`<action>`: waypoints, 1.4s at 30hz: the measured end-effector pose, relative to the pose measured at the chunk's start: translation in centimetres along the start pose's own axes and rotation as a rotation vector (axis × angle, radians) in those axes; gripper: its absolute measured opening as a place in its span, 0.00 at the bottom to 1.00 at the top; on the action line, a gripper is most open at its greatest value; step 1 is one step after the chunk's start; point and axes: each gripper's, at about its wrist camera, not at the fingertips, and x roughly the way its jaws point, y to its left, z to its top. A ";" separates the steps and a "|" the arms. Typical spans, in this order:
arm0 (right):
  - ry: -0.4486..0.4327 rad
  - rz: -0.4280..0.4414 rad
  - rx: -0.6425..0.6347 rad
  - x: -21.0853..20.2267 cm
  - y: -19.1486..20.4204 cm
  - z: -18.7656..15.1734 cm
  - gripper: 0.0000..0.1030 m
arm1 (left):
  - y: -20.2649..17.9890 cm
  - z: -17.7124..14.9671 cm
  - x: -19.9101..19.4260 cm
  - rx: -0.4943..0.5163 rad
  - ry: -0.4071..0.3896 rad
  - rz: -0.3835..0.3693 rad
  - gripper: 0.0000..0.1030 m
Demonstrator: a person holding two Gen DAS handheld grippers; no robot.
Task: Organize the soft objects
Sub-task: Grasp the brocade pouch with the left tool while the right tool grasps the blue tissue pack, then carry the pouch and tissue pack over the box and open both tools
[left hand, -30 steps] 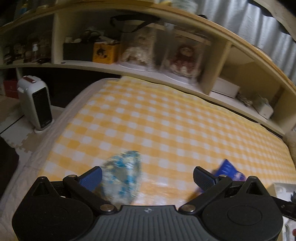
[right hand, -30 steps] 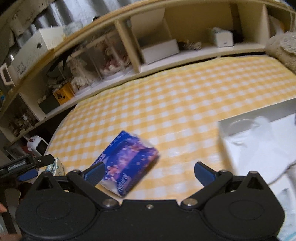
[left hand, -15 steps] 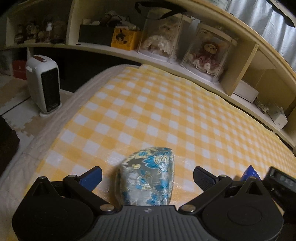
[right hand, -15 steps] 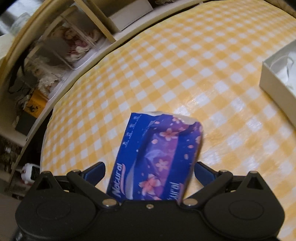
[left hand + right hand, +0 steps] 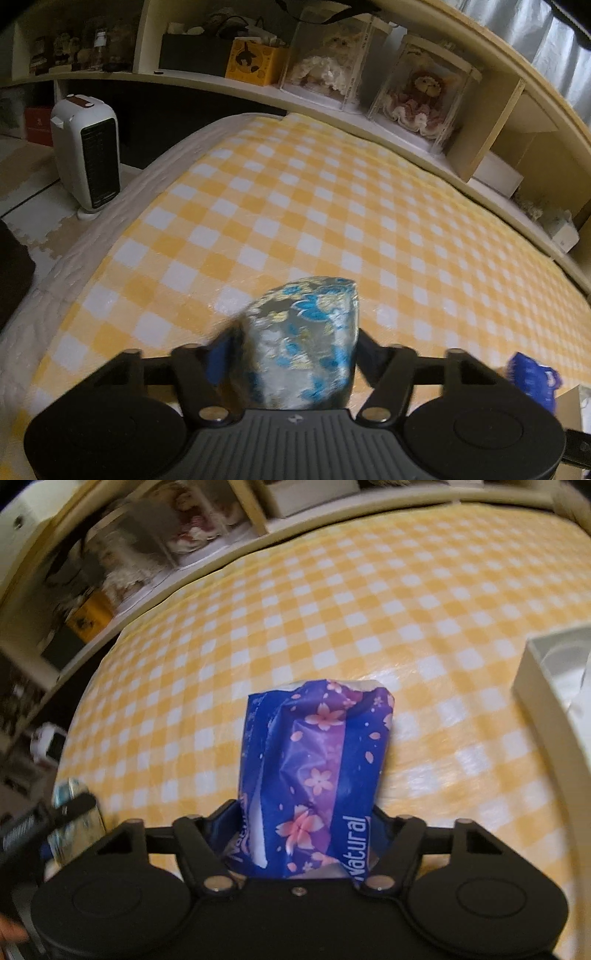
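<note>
Both grippers are down on the yellow checked cloth point(image 5: 295, 206) at once, each over its own soft thing. The left gripper point(image 5: 291, 350) has just been closing, and the blue-and-silver brocade pouch point(image 5: 301, 347) sits squarely between its jaws; the blue pads point(image 5: 221, 354) meet its sides, though motion blur there makes it hard to say how firmly they bite. The pouch lies lengthwise along the fingers, so they squeeze across its narrow width, which looks like the sensible way to pinch something this plump. Over on the right, the right gripper point(image 5: 306, 834) has just been closing too, and the purple tissue pack point(image 5: 317, 764) with pink blossoms is caught between its jaws, its plastic wrapper creased and puckered where the sides are pressed in, so this one reads as clamped. The pack also runs straight out ahead, near end tucked deep into the throat for a secure hold. A white box point(image 5: 532, 686) waits open just to the right of the pack, near at hand, and it is my guess for where these 2 items are headed. In the right view the pouch and the left gripper show at the lower left, well apart from the pack. Neither item looks lifted clear of the cloth yet.
</note>
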 end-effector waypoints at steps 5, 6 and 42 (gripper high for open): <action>-0.020 0.028 -0.092 -1.9 -2.0 -0.8 0.55 | -0.4 -0.4 0.0 0.026 0.008 0.034 0.41; -0.027 0.030 -0.102 -2.3 -2.3 -0.9 0.55 | -0.5 -0.5 -0.1 0.027 0.005 0.033 0.39; -0.309 0.076 -0.164 -20.0 -14.5 1.3 0.54 | -19.0 -7.1 -13.4 0.285 -0.180 -0.429 0.37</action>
